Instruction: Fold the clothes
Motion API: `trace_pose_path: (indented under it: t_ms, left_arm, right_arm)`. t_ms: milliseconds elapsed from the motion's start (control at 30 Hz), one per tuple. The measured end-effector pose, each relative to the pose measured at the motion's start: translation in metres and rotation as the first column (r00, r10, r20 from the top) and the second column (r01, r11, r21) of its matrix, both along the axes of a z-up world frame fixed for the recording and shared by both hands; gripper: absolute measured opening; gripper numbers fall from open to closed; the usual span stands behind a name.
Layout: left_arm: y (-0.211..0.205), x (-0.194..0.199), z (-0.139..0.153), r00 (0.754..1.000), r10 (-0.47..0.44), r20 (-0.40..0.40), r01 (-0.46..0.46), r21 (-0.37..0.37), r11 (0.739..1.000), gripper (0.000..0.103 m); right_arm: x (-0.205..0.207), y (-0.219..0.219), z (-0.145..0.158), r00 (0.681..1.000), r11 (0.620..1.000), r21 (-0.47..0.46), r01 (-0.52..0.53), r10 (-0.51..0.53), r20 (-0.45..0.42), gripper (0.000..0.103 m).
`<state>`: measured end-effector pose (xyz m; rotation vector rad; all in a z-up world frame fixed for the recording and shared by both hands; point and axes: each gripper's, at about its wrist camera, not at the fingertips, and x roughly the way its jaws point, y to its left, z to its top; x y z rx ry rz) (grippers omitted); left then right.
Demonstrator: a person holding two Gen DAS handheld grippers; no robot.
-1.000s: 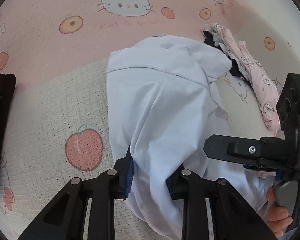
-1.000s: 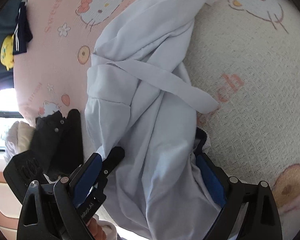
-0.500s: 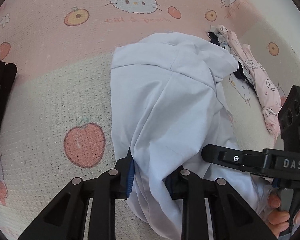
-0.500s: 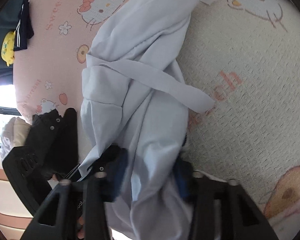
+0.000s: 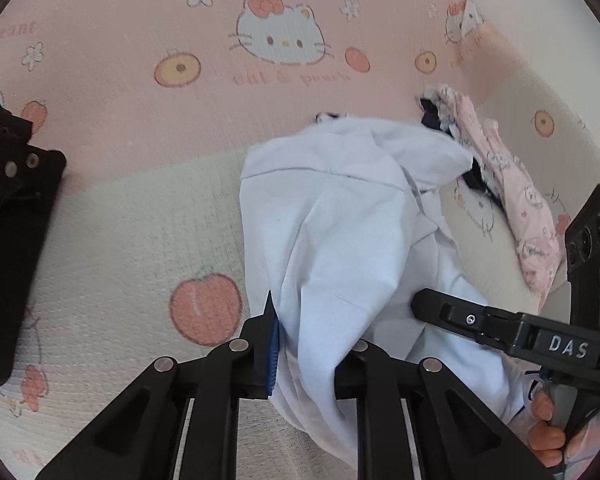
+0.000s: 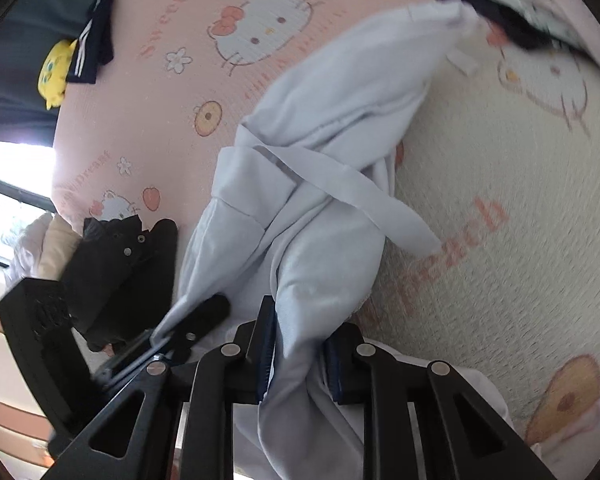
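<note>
Both your left gripper and right gripper have jaws clenched on the bunched white shirt over the bed. Risk: thick bunching slips, twisting the fold.

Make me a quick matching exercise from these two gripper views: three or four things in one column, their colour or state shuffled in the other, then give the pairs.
Things:
1. garment
2. left gripper
3. patterned cloth
4. toy

Descriptions:
A. yellow, at the bed's far edge
B. pale lilac, bunched between both grippers
C. pink, beside the garment
D. shut on fabric

Pairs: 1-B, 2-D, 3-C, 4-A
</note>
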<state>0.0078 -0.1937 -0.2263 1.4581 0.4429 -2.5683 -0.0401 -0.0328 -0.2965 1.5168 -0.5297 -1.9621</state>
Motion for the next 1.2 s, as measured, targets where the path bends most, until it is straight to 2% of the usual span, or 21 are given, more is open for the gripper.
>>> trace_pose_path:
  t_ms: [67, 167, 300, 400, 433, 500, 567, 633, 833, 900, 1000, 1067, 1100, 1133, 1167, 1200]
  left_arm:
    - [-0.004, 0.0, 0.007, 1.0, 0.026, -0.009, -0.026, -0.025, 0.999, 0.01]
    - [-0.015, 0.003, 0.014, 0.999, 0.049, -0.02, -0.05, -0.058, 0.997, 0.009]
    - [-0.033, 0.006, 0.013, 0.997, 0.07, -0.035, -0.07, 0.004, 0.998, 0.009]
    - [-0.032, 0.005, 0.013, 0.996, 0.077, -0.044, -0.076, 0.021, 0.997, 0.009]
    - [-0.031, 0.007, 0.015, 0.996, 0.078, -0.047, -0.078, 0.008, 0.997, 0.009]
    - [-0.03, 0.013, 0.022, 0.995, 0.089, -0.051, -0.092, -0.066, 0.994, 0.009]
    - [-0.034, 0.013, 0.028, 0.995, 0.084, -0.057, -0.09, -0.107, 0.99, 0.009]
    - [-0.044, 0.013, 0.032, 0.993, 0.094, -0.066, -0.099, -0.085, 0.991, 0.009]
    - [-0.066, 0.018, 0.031, 0.988, 0.141, -0.065, -0.136, 0.079, 0.988, 0.009]
    - [-0.069, 0.02, 0.028, 0.984, 0.169, -0.054, -0.162, 0.117, 0.98, 0.009]
    - [-0.076, 0.022, 0.025, 0.977, 0.207, -0.047, -0.192, 0.219, 0.957, 0.009]
    - [-0.081, 0.022, 0.022, 0.975, 0.22, -0.023, -0.205, 0.283, 0.937, 0.015]
    - [-0.083, 0.022, 0.021, 0.975, 0.221, -0.008, -0.208, 0.31, 0.928, 0.02]
    - [-0.084, 0.021, 0.02, 0.977, 0.215, 0.007, -0.205, 0.331, 0.921, 0.036]
    - [-0.085, 0.021, 0.018, 0.978, 0.209, 0.02, -0.202, 0.352, 0.914, 0.062]
    - [-0.085, 0.023, 0.017, 0.977, 0.21, 0.02, -0.202, 0.37, 0.907, 0.071]
  right_arm:
    - [0.002, -0.001, 0.012, 1.0, 1.0, 0.014, 0.005, -0.005, -0.017, 0.02]
    - [-0.003, -0.003, 0.022, 0.999, 0.999, 0.033, 0.039, -0.038, -0.039, 0.02]
    - [-0.01, 0.011, 0.028, 0.996, 0.995, -0.042, 0.087, -0.087, -0.001, 0.02]
    - [-0.01, 0.016, 0.034, 0.995, 0.995, -0.01, 0.101, -0.101, -0.025, 0.02]
    - [-0.01, 0.019, 0.036, 0.994, 0.994, 0.006, 0.107, -0.106, -0.034, 0.02]
    - [-0.012, 0.026, 0.04, 0.991, 0.992, 0.023, 0.122, -0.121, -0.047, 0.01]
    - [-0.016, 0.036, 0.045, 0.988, 0.989, 0.011, 0.144, -0.144, -0.054, 0.01]
    - [-0.021, 0.047, 0.05, 0.984, 0.986, -0.001, 0.166, -0.166, -0.06, 0.01]
    - [-0.033, 0.073, 0.062, 0.973, 0.975, -0.034, 0.221, -0.223, -0.064, 0.01]
    - [-0.032, 0.072, 0.056, 0.975, 0.975, -0.038, 0.218, -0.219, -0.036, 0.01]
    - [-0.031, 0.07, 0.048, 0.977, 0.976, -0.044, 0.214, -0.214, 0.007, 0.01]
    - [-0.03, 0.068, 0.042, 0.977, 0.976, -0.049, 0.211, -0.209, 0.035, 0.011]
    - [-0.029, 0.067, 0.04, 0.977, 0.976, -0.051, 0.21, -0.207, 0.049, 0.014]
    - [-0.029, 0.067, 0.037, 0.977, 0.977, -0.053, 0.208, -0.205, 0.063, 0.021]
    - [-0.029, 0.066, 0.034, 0.976, 0.977, -0.055, 0.207, -0.202, 0.078, 0.05]
    - [-0.028, 0.066, 0.032, 0.974, 0.974, -0.078, 0.214, -0.206, 0.098, 0.078]
